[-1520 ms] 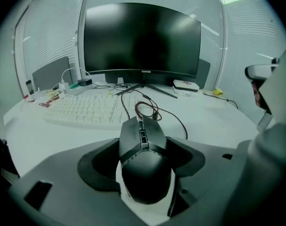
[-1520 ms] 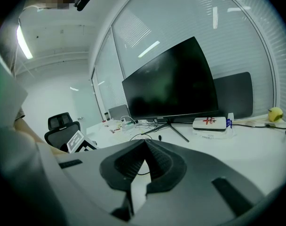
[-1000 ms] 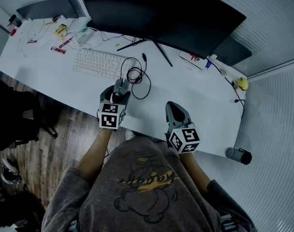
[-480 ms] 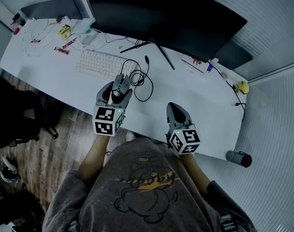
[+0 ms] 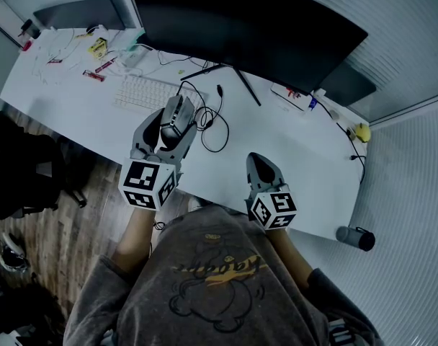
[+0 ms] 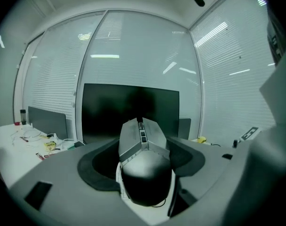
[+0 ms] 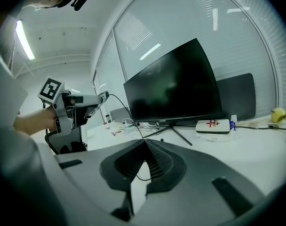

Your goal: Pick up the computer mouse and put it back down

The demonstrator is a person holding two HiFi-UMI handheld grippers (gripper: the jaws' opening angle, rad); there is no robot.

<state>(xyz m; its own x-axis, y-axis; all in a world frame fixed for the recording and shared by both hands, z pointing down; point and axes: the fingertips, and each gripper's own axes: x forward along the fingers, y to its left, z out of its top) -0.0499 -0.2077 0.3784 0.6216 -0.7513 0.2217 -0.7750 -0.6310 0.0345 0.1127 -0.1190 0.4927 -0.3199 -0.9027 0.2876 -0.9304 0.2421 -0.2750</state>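
White tabletop (image 5: 305,166) before a dark monitor (image 5: 248,20), keyboard (image 5: 143,94) at left. Left gripper (image 5: 173,121) held up clear of the surface, jaws clenched on the computer mouse (image 5: 176,112), its cable (image 5: 223,128) trailing down to a loop. Right gripper (image 5: 256,160) low by the near edge, jaws closed together on nothing.

L claw (image 5: 174,123) clamped on mouse (image 5: 177,111), raised; R claw (image 5: 256,158) jaws together.
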